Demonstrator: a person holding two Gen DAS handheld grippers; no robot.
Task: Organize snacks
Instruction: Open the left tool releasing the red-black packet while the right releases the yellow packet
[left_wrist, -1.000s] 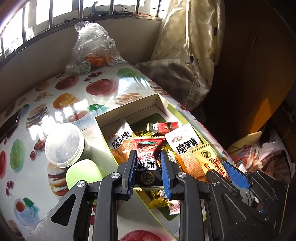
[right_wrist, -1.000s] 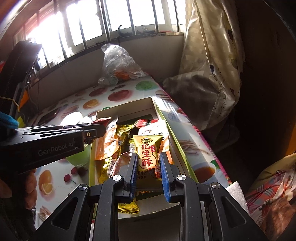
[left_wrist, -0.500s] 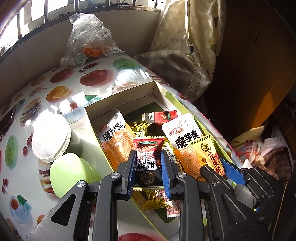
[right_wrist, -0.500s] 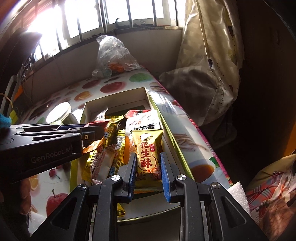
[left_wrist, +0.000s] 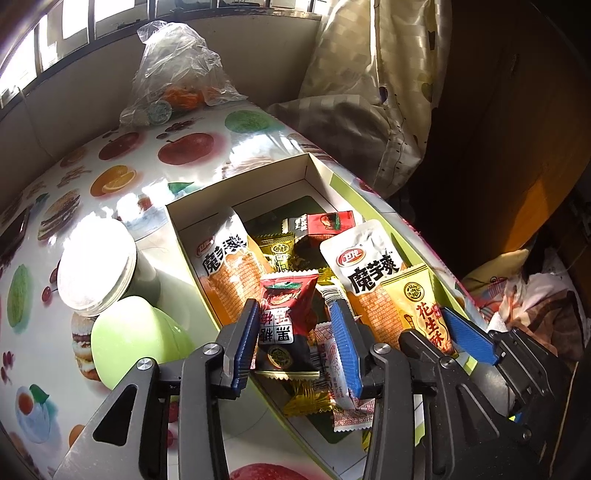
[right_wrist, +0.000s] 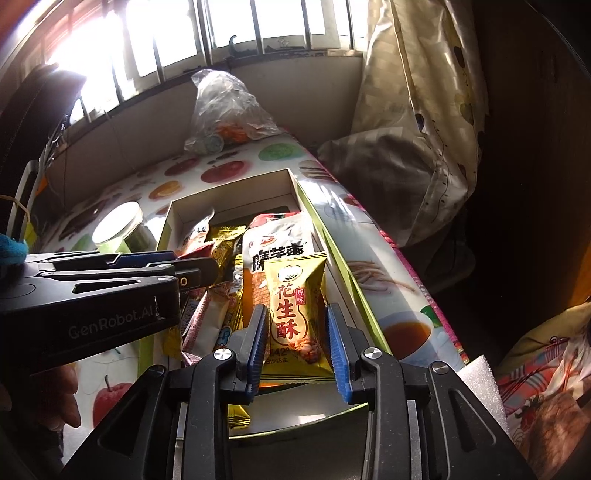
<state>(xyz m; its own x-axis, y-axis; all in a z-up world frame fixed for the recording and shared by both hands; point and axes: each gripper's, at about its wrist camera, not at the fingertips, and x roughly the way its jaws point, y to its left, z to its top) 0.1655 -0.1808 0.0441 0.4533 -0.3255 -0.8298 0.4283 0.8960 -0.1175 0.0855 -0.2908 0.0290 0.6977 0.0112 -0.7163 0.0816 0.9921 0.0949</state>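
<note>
Left tongs (left_wrist: 295, 339) opening around red packet (left_wrist: 286, 314), right tongs (right_wrist: 297, 345) opening around yellow packet (right_wrist: 295, 310)

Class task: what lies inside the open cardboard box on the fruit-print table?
The box holds a heap of snack packets: two white-and-orange pouches, a yellow peanut-crisp packet, a red-and-black packet and gold-wrapped candies. Most of its floor and the lower packets are covered.

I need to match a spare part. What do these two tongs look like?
Both the left tongs and the right tongs have black angular frames with silver pivot screws and ribbed blue pads. The left one's side reads "GenRobot.AI" in pale letters.
</note>
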